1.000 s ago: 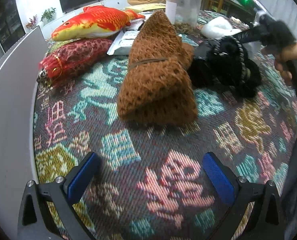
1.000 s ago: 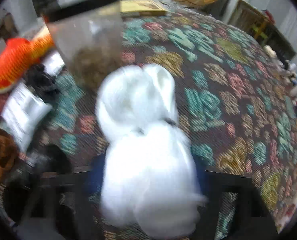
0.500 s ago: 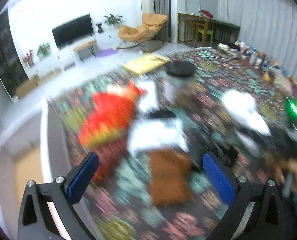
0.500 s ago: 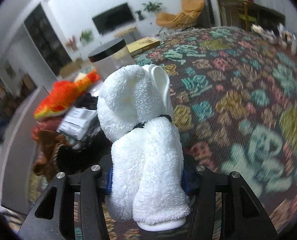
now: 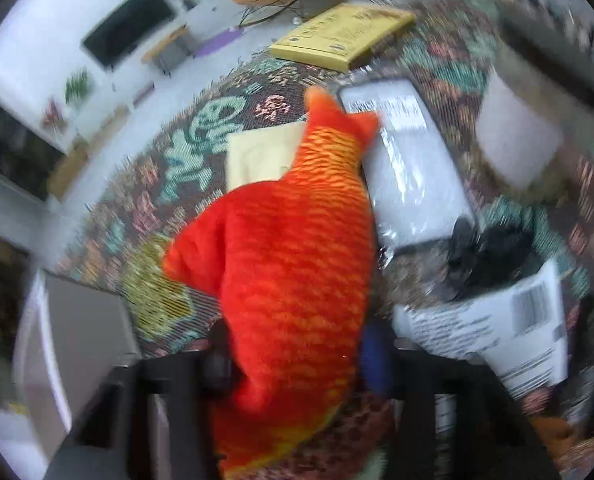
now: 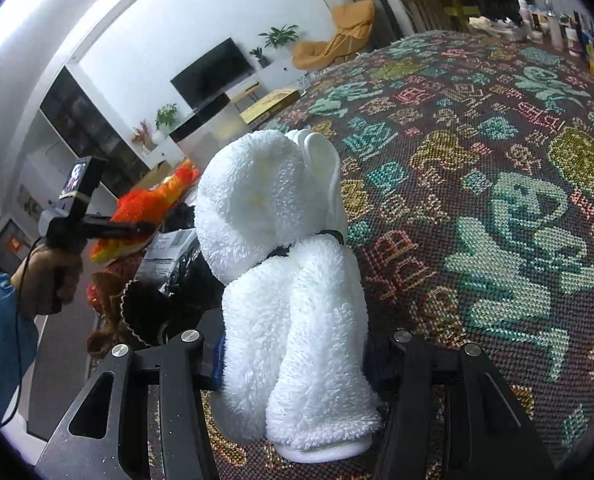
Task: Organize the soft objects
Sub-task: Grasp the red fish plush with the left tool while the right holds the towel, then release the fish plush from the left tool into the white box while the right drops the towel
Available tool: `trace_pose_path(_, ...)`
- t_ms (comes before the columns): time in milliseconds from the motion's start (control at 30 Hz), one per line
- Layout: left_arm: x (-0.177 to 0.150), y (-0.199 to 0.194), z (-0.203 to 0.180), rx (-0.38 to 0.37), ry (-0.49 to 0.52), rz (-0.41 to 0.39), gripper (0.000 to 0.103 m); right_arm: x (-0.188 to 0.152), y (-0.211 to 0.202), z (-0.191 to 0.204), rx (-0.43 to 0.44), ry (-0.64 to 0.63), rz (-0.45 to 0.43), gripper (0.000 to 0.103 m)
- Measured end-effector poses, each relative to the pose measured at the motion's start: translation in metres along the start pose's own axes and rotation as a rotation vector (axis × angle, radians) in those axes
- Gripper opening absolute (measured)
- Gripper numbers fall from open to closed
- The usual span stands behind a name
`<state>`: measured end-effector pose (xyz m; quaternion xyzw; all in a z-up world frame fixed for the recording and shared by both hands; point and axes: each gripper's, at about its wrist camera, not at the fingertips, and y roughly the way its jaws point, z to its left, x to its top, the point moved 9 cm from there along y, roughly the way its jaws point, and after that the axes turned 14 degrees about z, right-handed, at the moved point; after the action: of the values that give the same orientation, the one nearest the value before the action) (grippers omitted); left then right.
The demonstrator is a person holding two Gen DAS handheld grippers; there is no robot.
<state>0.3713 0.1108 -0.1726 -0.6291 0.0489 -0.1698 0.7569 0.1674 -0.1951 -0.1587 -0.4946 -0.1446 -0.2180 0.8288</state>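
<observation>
On the patterned tablecloth (image 6: 497,208) — left gripper (image 5: 293,364) pinches the plush fish (image 5: 293,264), tail pointing away; right gripper (image 6: 293,364) clamps the white plush slippers (image 6: 281,264).

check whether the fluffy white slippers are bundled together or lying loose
Bundled: a dark band ties the fluffy white slippers together, clamped in the right gripper.

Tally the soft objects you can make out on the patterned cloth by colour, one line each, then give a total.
Orange-red: 1, fish plush
White: 1, fluffy slippers
Black: 1, fuzzy item
Brown: 1, knitted item, mostly hidden
Total: 4
</observation>
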Motion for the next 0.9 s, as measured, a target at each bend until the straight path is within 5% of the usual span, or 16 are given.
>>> trace_pose_path(200,-0.039,-0.073,0.022,-0.382,-0.201,-0.177,0.041,0.002,-0.012,-0.005,0.016,0.017,-0.033,0.054)
trace_pose_path(300,-0.086,-0.132,0.039,-0.456,-0.221,-0.284,0.041,0.002,-0.021,0.014,0.013,-0.033,-0.006,0.054)
trace_pose_path(467,-0.196,-0.203,0.094,-0.399,-0.315,-0.409,0.042,0.007,-0.047,0.126,0.188,-0.174,0.071,0.054)
trace_pose_path(667,-0.321,-0.212,0.168,-0.152,-0.524,-0.396,0.06,-0.024,-0.041,0.332,0.552,-0.332,0.338,0.054)
trace_pose_path(733,-0.356,-0.202,0.189,-0.105,-0.605,-0.369,0.077,-0.044,-0.026,0.383,0.627,-0.349,0.437,0.059)
trace_pose_path(800,-0.382,-0.19,0.204,-0.043,-0.672,-0.338,0.097,-0.064,-0.003,0.422,0.656,-0.36,0.526,0.086)
trace_pose_path(900,-0.403,-0.169,0.218,-0.033,-0.734,-0.328,0.097,-0.077,0.025,0.434,0.671,-0.297,0.584,0.088)
